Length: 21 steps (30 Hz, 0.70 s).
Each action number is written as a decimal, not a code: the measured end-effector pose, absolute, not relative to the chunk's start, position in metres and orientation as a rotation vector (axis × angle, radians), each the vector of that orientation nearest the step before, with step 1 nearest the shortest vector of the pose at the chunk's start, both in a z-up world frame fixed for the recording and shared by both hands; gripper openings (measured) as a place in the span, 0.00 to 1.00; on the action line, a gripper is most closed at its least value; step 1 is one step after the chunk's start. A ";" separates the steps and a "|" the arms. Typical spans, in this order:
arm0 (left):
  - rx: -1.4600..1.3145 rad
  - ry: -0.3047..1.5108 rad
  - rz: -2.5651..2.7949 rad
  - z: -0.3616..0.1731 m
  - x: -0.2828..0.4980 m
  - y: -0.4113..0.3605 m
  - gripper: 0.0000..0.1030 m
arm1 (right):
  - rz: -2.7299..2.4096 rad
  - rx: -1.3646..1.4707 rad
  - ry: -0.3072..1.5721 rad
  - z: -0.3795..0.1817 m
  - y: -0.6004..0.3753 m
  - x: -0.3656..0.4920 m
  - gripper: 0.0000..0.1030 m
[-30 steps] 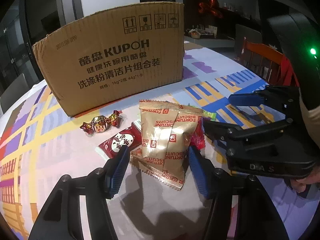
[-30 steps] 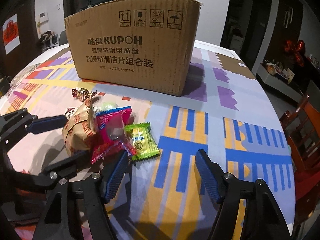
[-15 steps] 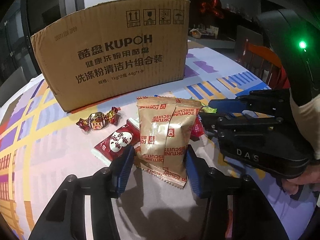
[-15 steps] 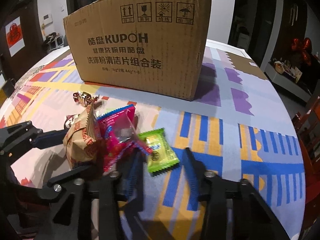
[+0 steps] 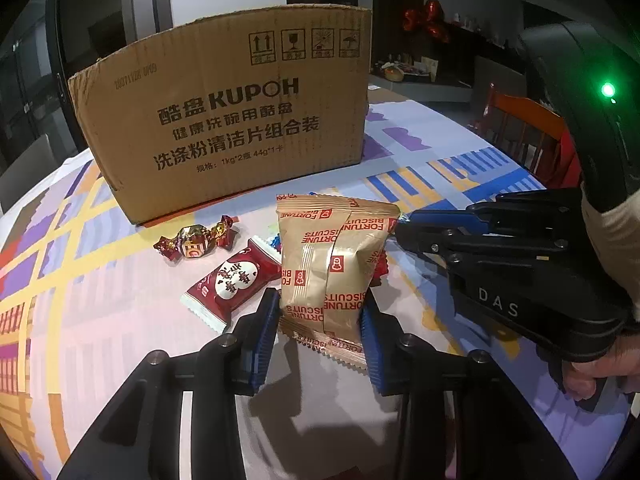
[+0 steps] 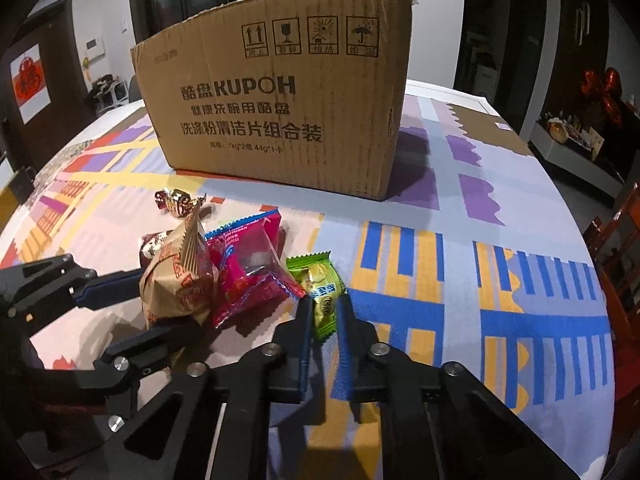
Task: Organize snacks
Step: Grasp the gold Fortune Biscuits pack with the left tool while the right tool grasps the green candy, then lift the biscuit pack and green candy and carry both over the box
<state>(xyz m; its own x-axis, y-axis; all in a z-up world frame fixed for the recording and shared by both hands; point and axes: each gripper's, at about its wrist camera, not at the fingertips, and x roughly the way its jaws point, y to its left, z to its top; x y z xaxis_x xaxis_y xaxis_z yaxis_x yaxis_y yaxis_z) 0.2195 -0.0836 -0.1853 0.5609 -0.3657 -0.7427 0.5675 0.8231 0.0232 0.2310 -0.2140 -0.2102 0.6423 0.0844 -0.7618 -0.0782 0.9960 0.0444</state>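
Squarely between the blue pads of the left gripper (image 5: pixel 320 316): a gold biscuit packet (image 5: pixel 334 260), puffy, crimped at both ends, red "FORTUNE BISCUITS" print upside down, standing upright on the patterned tablecloth (image 5: pixel 100 300), pinched at both sides. Over at the right gripper (image 6: pixel 323 312), closed to a narrow gap on the near end of a green wrapped candy (image 6: pixel 320 286). Just beside: pink packet (image 6: pixel 248 268), red-and-white packet (image 5: pixel 234 280), foil candy (image 5: pixel 196 238). Behind all, a cardboard box (image 5: pixel 240 120).
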 end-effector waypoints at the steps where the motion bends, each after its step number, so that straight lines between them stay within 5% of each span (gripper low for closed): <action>1: 0.273 0.803 -0.555 -0.185 0.219 -0.084 0.37 | 0.093 0.014 0.869 -0.210 -0.214 0.231 0.11; 21: 0.253 0.756 -0.533 -0.158 0.204 -0.076 0.37 | 0.088 0.042 0.818 -0.190 -0.218 0.214 0.06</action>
<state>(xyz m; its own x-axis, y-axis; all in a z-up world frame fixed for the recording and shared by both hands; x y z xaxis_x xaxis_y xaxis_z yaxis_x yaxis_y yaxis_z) 0.2039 -0.0763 -0.1582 0.6040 -0.3662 -0.7079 0.5435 0.8389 0.0297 0.2141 -0.2177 -0.1904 0.6804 0.0943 -0.7268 -0.0619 0.9955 0.0712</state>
